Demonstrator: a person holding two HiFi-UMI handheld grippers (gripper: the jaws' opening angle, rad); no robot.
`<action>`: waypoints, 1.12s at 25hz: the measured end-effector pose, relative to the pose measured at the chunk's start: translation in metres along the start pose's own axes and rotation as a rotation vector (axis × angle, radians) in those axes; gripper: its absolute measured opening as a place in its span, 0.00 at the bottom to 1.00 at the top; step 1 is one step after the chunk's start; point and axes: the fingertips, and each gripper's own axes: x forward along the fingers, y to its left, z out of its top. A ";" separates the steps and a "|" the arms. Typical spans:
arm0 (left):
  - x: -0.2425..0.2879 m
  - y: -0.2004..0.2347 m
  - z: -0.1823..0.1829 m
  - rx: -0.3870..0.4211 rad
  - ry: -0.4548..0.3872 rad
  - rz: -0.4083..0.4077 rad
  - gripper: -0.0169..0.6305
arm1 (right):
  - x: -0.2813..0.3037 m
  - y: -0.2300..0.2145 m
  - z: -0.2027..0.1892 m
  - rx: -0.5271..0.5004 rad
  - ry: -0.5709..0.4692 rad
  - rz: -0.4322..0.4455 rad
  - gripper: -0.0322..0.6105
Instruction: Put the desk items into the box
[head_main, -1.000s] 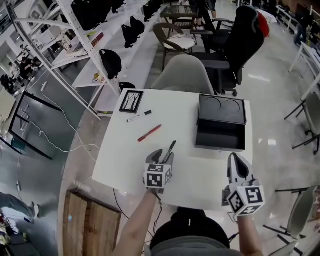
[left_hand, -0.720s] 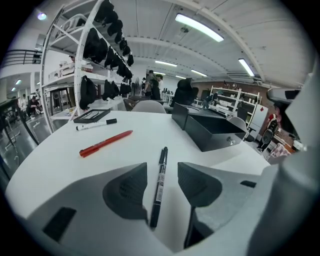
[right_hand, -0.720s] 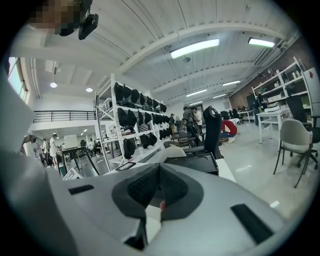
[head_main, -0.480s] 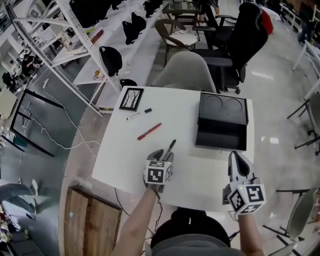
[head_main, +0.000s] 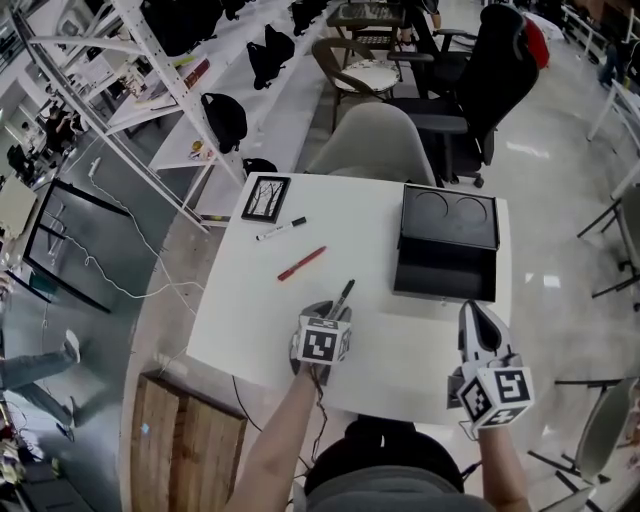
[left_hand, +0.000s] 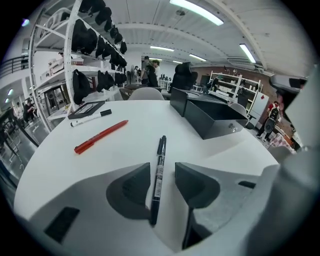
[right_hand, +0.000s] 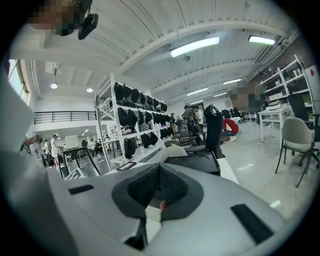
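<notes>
A black pen (head_main: 342, 297) lies on the white table (head_main: 250, 320) near its front edge. My left gripper (head_main: 325, 315) points down over the pen's near end. In the left gripper view the pen (left_hand: 159, 172) lies between the pads with a gap on each side; the left gripper (left_hand: 162, 171) is open, its jaws just closing in. Further left lie a red pen (head_main: 301, 263), a white marker (head_main: 280, 229) and a small picture frame (head_main: 266, 198). The open black box (head_main: 440, 292) stands at the right. My right gripper (head_main: 478, 318) hovers in front of it, shut and empty.
Behind the table stand a grey chair (head_main: 372, 145) and a black office chair (head_main: 480, 90). A white shelving rack (head_main: 160, 80) with black bags runs along the left. A wooden board (head_main: 185, 440) lies by the table's near left corner.
The left gripper has tipped further down over the black pen's near end and its jaws have narrowed around it. The right gripper has stayed where it was.
</notes>
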 end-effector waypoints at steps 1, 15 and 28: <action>-0.001 0.000 0.000 -0.006 0.004 -0.003 0.27 | 0.000 0.000 0.000 0.000 0.001 0.001 0.06; -0.001 -0.003 -0.001 0.042 0.024 -0.007 0.11 | 0.002 0.002 0.000 -0.008 0.008 -0.001 0.06; -0.017 -0.003 0.019 0.114 -0.050 -0.019 0.09 | 0.001 0.002 0.003 -0.016 0.000 -0.009 0.06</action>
